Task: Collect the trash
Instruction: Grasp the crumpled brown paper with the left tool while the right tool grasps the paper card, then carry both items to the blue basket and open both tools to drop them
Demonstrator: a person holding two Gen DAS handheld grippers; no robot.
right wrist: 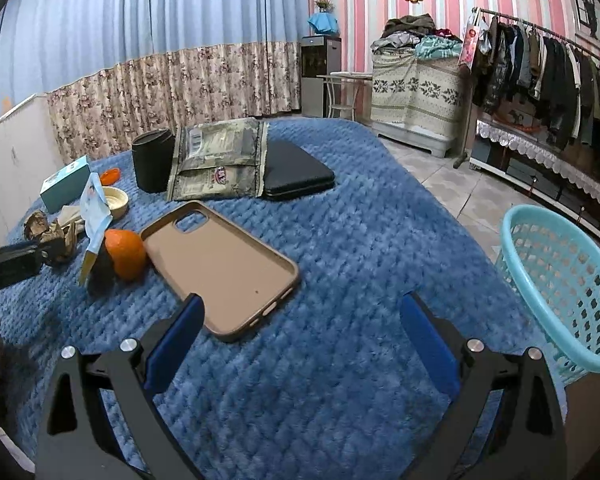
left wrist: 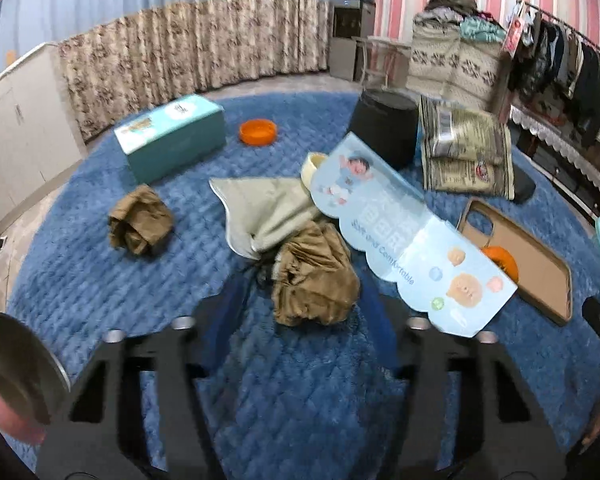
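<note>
Hovering spread wide around the crumpled brown paper [left wrist: 316,276] on the blue table [left wrist: 284,392], the left tool [left wrist: 304,292] risks snagging the cloth [left wrist: 260,208] alongside (right tool [right wrist: 300,320] likewise gapes, empty).

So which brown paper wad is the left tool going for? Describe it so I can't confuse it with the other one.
Start at the blue quilted cover. Straight ahead of the left tool, between its open fingers, lies a crumpled brown paper wad against a folded grey cloth. The other brown wad sits alone to the left, near the teal box; the target also touches the pale blue printed card.
</note>
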